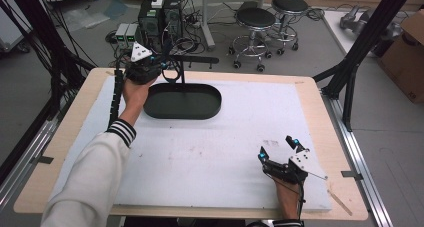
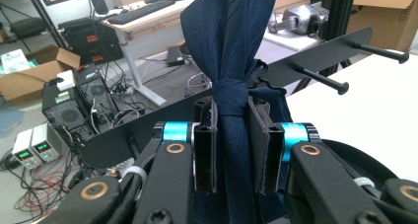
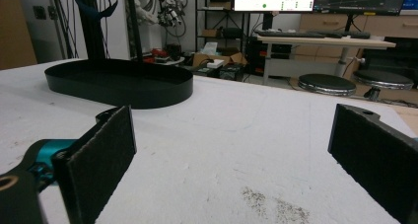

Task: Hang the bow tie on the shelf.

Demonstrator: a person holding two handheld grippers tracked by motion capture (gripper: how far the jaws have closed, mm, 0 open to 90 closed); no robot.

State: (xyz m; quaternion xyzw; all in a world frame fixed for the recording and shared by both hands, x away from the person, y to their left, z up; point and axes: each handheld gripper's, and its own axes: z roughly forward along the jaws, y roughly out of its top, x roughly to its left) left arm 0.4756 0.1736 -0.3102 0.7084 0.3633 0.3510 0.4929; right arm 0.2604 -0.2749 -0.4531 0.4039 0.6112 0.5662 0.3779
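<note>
A navy blue cloth is pinched between the jaws of my left gripper, and its bunched upper part fans out above the pads. In the high view my left gripper is held up at the back left, right by the black crossbar of a rack. Two pegs stick out of that crossbar just behind the cloth. The rack's black oval tray base lies below. My right gripper rests low over the white mat at the front right, open, with nothing between its pads.
A white mat covers the wooden table. The rack's post rises behind the tray. Beyond the far table edge stand computer towers, cables and two stools. A black frame leg stands at the right.
</note>
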